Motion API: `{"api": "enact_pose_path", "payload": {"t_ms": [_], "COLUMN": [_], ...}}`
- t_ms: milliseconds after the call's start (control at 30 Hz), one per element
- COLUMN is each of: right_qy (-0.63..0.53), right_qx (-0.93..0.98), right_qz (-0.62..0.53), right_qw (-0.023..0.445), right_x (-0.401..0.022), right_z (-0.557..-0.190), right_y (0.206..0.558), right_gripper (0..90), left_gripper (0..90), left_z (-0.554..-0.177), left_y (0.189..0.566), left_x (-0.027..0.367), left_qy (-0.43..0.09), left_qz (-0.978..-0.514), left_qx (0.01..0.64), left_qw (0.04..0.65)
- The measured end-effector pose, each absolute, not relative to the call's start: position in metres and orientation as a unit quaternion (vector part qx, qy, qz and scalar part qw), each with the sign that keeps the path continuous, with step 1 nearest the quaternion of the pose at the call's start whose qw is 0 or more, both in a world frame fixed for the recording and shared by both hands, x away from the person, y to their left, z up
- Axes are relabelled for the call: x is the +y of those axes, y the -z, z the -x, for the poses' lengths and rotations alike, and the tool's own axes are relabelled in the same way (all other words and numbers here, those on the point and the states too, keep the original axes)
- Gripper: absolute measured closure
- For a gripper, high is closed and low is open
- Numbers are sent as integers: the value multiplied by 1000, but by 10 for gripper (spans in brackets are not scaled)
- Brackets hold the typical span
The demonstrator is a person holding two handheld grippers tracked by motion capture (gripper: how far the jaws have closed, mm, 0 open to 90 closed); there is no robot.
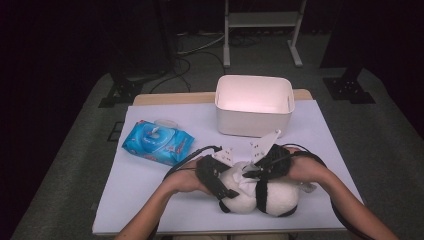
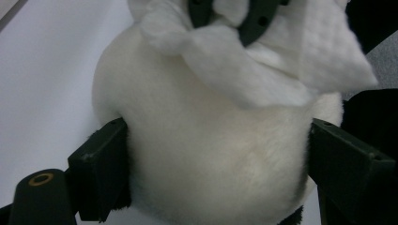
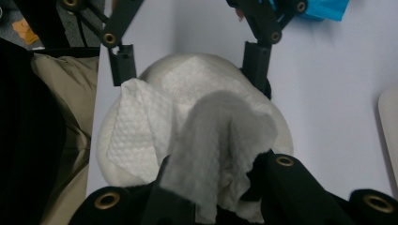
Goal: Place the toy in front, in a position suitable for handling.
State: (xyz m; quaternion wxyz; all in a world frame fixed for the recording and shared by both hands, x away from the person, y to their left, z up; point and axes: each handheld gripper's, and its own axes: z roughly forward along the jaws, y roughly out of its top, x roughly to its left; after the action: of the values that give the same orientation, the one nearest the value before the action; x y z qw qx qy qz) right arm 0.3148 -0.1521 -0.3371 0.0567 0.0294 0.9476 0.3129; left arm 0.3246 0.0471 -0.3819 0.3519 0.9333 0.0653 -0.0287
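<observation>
A white and black plush toy (image 1: 272,200) lies near the table's front edge. My left gripper (image 1: 234,188) comes in from the left and is shut on the toy's white body (image 2: 211,159), one black pad pressing each side. A white wipe (image 1: 244,179) is draped over the top of the toy. My right gripper (image 1: 251,174) reaches in from the right and is shut on a bunched part of that wipe (image 3: 220,136), holding it against the plush (image 3: 284,133). In the left gripper view the wipe (image 2: 281,70) hangs over the toy, with the right gripper's jaws above it.
A white bin (image 1: 254,107) stands open at the back middle of the white table (image 1: 140,195). A blue pack of wipes (image 1: 157,141) with its lid up lies at the left. Both forearms enter from the bottom edge.
</observation>
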Motion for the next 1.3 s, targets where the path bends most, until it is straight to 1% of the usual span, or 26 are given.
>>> {"api": "enact_pose_path", "payload": {"t_ms": [167, 333, 500, 700, 733, 767, 867, 933, 1000, 1067, 1300], "right_qy": [-293, -279, -293, -311, -314, -319, -326, -333, -345, -343, -345], "right_qx": [954, 957, 951, 944, 943, 941, 938, 936, 932, 933, 934], "right_qz": [-14, -31, -59, -76, -77, -78, -76, -73, -73, -64, -32], "right_qw": [62, 76, 82, 80, 82, 84, 89, 91, 86, 89, 88], "right_x": [-158, -181, -202, -218, -220, -221, -220, -217, -214, -208, -182], "right_z": [-302, -296, -298, -297, -297, -297, -297, -298, -298, -297, -295], "right_y": [333, 335, 337, 340, 340, 341, 342, 341, 338, 336, 331], "right_gripper": [789, 793, 793, 793, 793, 793, 794, 795, 795, 795, 795], "left_gripper": [115, 92, 93, 93, 96, 123, 193, 215, 222, 224, 224], "left_z": [-325, -327, -329, -331, -331, -332, -333, -333, -333, -333, -332], "left_y": [383, 380, 373, 381, 382, 383, 386, 386, 384, 382, 382], "left_x": [51, 54, 58, 58, 57, 56, 56, 57, 57, 54, 48], "left_qy": [29, 31, 26, 37, 43, 43, 46, 51, 59, 51, 53], "left_qz": [-928, -921, -922, -923, -922, -922, -920, -917, -910, -915, -917], "left_qx": [71, 79, 70, 68, 71, 68, 70, 73, 79, 71, 67], "left_qw": [364, 381, 381, 377, 379, 379, 383, 390, 402, 394, 388]}}
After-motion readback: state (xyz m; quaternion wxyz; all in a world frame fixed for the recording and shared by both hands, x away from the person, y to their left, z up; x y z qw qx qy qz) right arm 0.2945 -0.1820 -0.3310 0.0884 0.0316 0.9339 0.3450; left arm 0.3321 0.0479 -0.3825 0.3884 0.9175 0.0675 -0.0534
